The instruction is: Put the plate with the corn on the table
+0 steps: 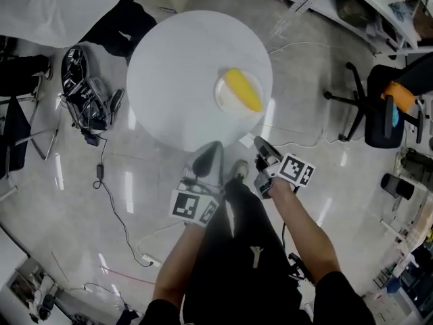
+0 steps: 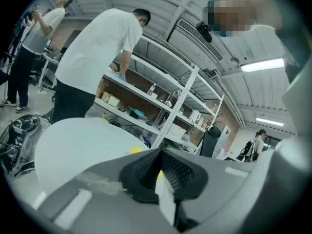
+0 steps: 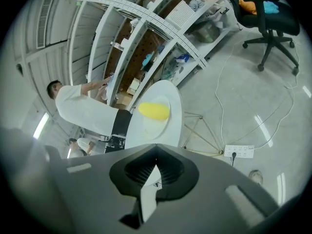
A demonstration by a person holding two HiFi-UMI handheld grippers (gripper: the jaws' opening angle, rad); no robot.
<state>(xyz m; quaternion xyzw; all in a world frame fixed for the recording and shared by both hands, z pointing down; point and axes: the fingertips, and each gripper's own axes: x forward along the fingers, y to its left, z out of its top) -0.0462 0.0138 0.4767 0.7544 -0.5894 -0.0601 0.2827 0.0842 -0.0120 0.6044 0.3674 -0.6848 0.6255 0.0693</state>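
A white plate (image 1: 229, 97) with a yellow corn cob (image 1: 242, 90) rests on the round white table (image 1: 176, 66), towards its right side. Both grippers hang off the table's near edge, above the floor. My left gripper (image 1: 212, 147) is shut and holds nothing; in its own view the left gripper (image 2: 160, 152) points over the table (image 2: 73, 145), with a bit of the corn (image 2: 136, 150) peeking past the jaws. My right gripper (image 1: 259, 143) is also shut and empty. Ahead of the right gripper (image 3: 156, 159) lie the plate (image 3: 157, 123) and the corn (image 3: 154, 110).
A person in a white shirt (image 1: 61, 5) stands at the table's far left. A bag with cables (image 1: 84, 90) lies on the floor to the left. A black office chair (image 1: 379, 114) stands at the right, near shelving (image 3: 161, 33). A power strip (image 3: 239, 151) sits on the floor.
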